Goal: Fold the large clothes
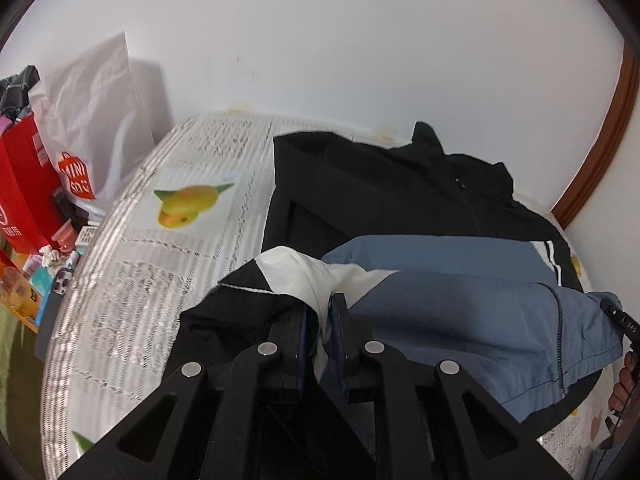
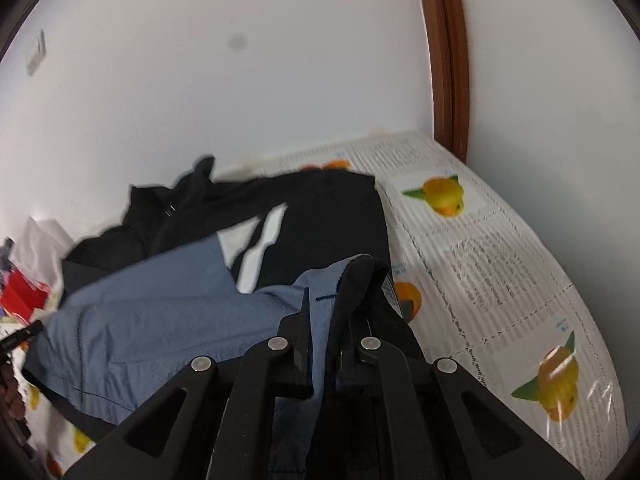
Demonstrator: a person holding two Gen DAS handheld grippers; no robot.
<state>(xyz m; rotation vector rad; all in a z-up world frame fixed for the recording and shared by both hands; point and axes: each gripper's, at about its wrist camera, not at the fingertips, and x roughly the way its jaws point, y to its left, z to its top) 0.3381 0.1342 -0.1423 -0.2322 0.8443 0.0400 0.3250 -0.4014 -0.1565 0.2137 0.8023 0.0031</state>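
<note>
Jacket point(image 1: 400, 200) in black, blue and white lies on the table point(image 1: 132, 264), which has a printed cover with fruit pictures, and its lower part is lifted and carried over toward the collar. Left gripper point(image 1: 319, 320) has its jaws narrow, with a bunch of white and black cloth between them. Right gripper point(image 2: 322, 312) has its jaws nearly closed on the blue and dark hem at the other corner.

Main risk, as I judge it, is on the left side: the pads seem to hold the fabric only loosely, so the thin slippery cloth may slide out before the fold is laid down. Then one corner drops early and the fold becomes crooked. If the two hands do not come down evenly, the blue panel may wrinkle or hang over the table edge. Clutter point(image 1: 36, 200) beside the table on the left could also catch the sleeve
</note>
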